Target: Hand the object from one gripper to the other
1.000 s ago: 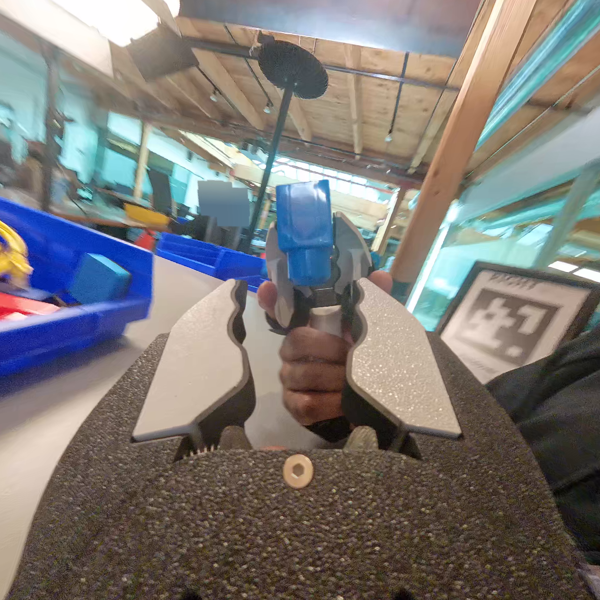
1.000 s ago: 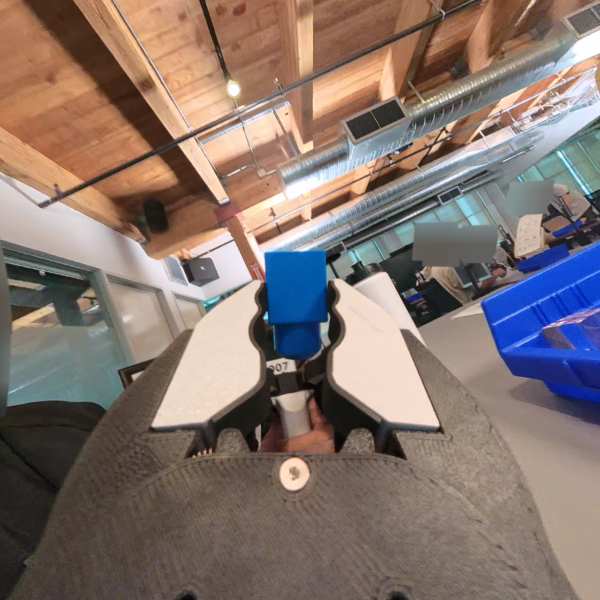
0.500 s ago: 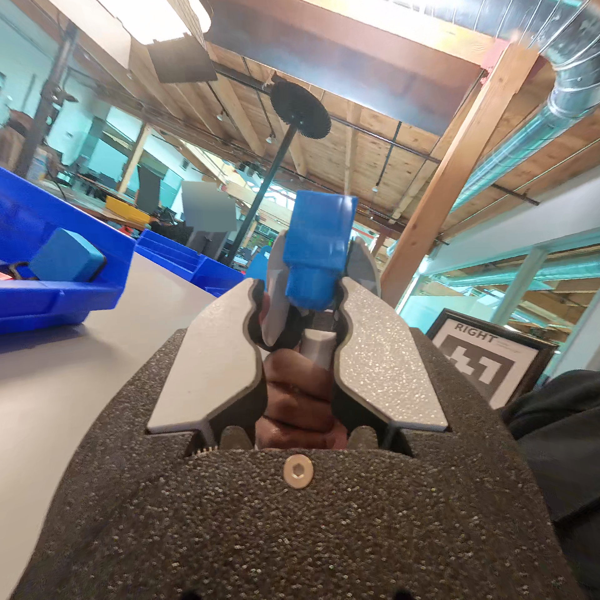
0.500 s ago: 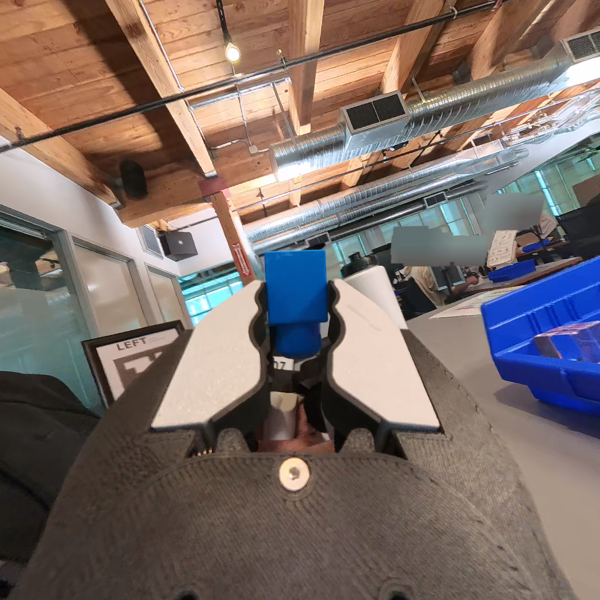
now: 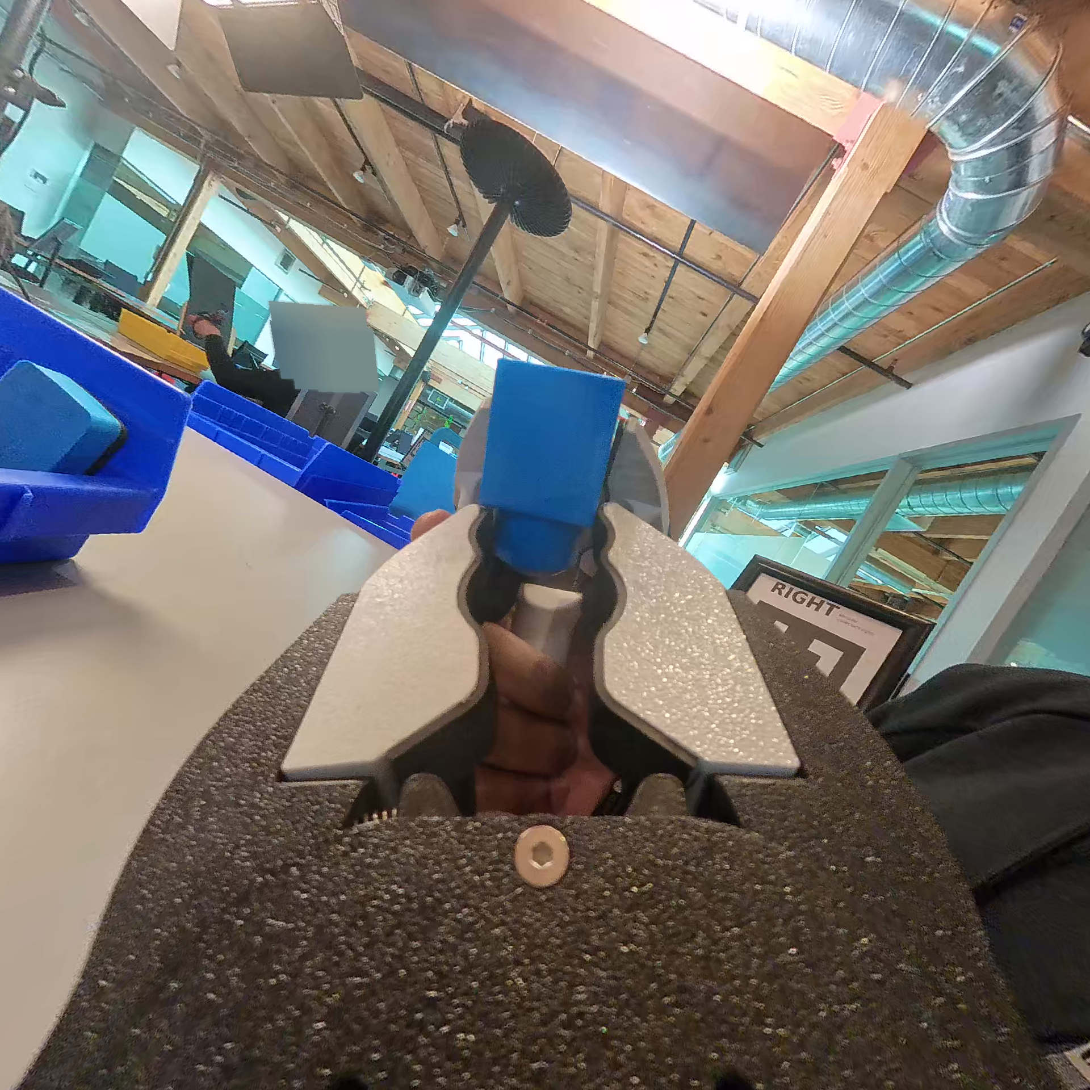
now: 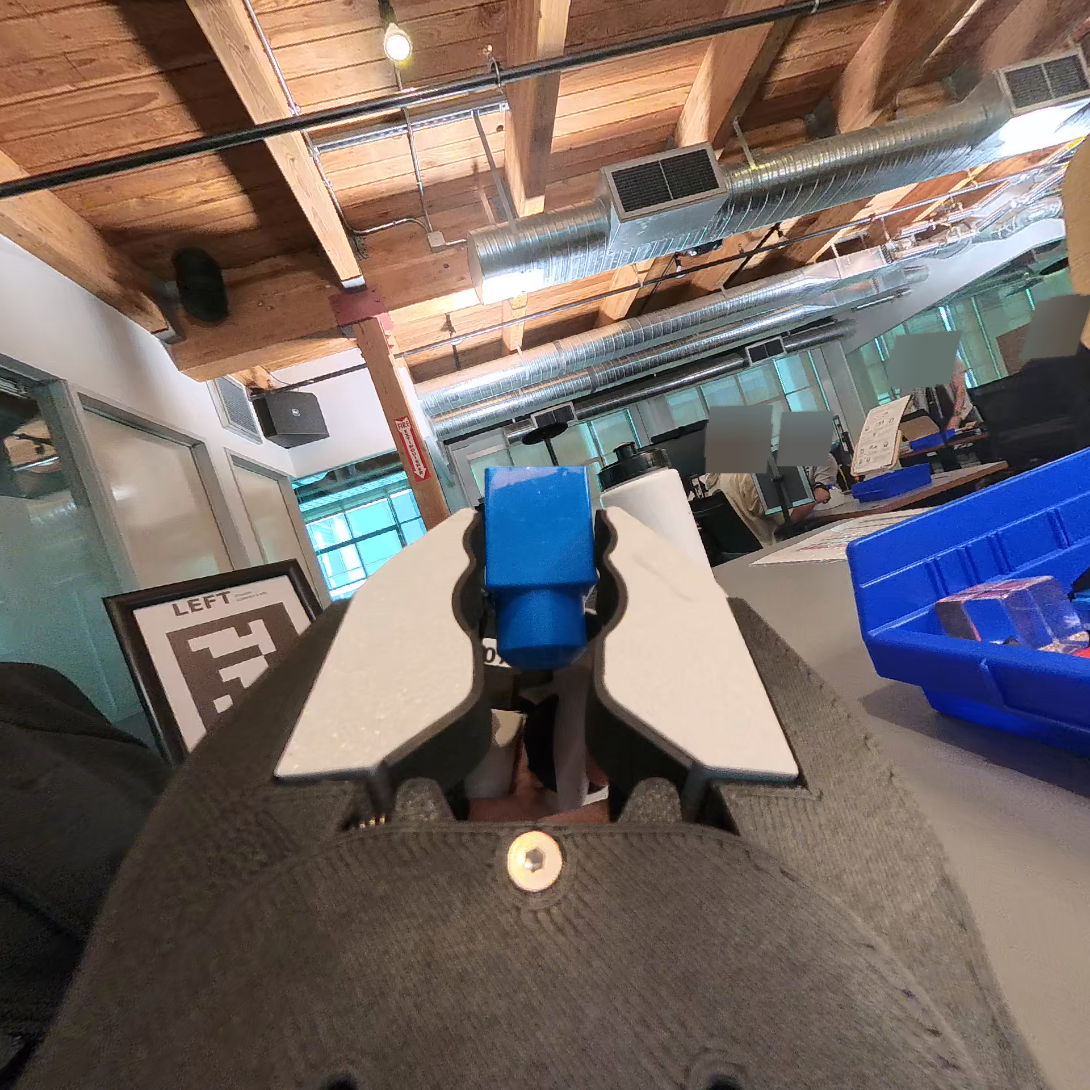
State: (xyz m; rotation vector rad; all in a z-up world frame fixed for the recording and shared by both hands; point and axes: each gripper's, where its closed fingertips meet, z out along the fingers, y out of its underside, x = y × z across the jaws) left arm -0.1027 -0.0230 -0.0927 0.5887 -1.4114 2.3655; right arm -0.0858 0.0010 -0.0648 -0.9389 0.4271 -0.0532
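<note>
The blue object [image 6: 537,548] is a square block with a round stub on its underside. My right gripper [image 6: 537,519] is shut on the block part and holds it up in the air. In the left wrist view the same blue object [image 5: 548,442] sits right at the tips of my left gripper [image 5: 539,513]. The left fingers flank the round stub with a thin dark gap on each side, so that gripper is still open. The right gripper's fingers [image 5: 640,472] show behind the block, and a hand holds that gripper's handle below.
A grey table [image 5: 177,590] lies below. A blue bin [image 5: 88,501] holding a teal block stands at the left, with more blue bins behind. Another blue bin [image 6: 973,590] and a white bottle [image 6: 649,513] show in the right wrist view. Framed marker cards [image 5: 826,637] [image 6: 218,643] stand nearby. My left and right fingertips are right by each other.
My left gripper has moved up to the blue object and its fingers have narrowed around the stub. My right gripper has kept its hold and tilted a little lower.
</note>
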